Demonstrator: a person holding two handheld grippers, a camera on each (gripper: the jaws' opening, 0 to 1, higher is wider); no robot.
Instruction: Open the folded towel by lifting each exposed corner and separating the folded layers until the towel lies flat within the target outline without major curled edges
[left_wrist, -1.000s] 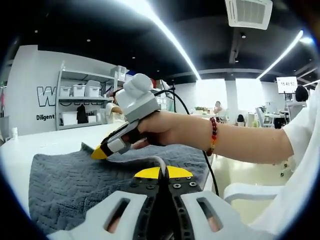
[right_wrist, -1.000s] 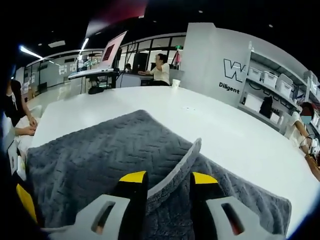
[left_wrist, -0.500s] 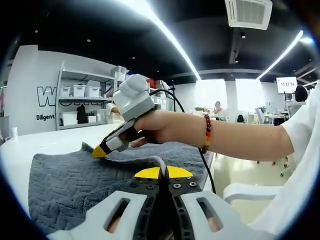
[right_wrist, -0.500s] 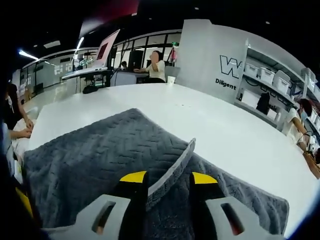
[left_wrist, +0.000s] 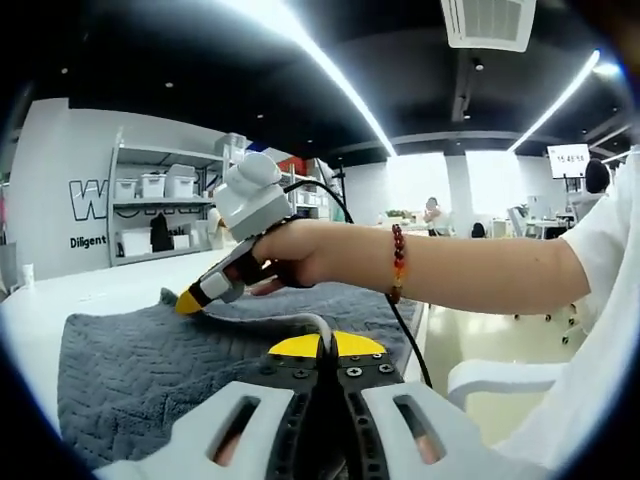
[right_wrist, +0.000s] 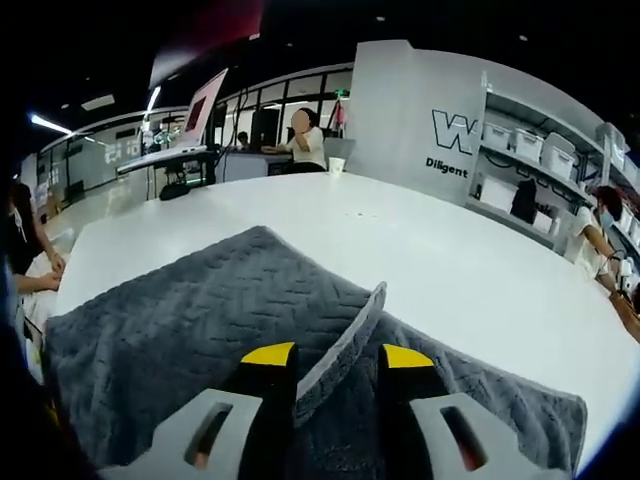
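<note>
Grey herringbone towel (right_wrist: 190, 320); white table (right_wrist: 440, 250).

Both views low and close over the shared grey towel (left_wrist: 130, 360), facing opposite directions

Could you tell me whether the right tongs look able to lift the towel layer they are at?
Probably yes: the right tongs already straddle a raised fold edge of the grey towel, with nothing above it.

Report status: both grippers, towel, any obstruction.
Right gripper pinching raised towel edge. Left gripper shut at towel's near edge. Nothing blocking on table.
</note>
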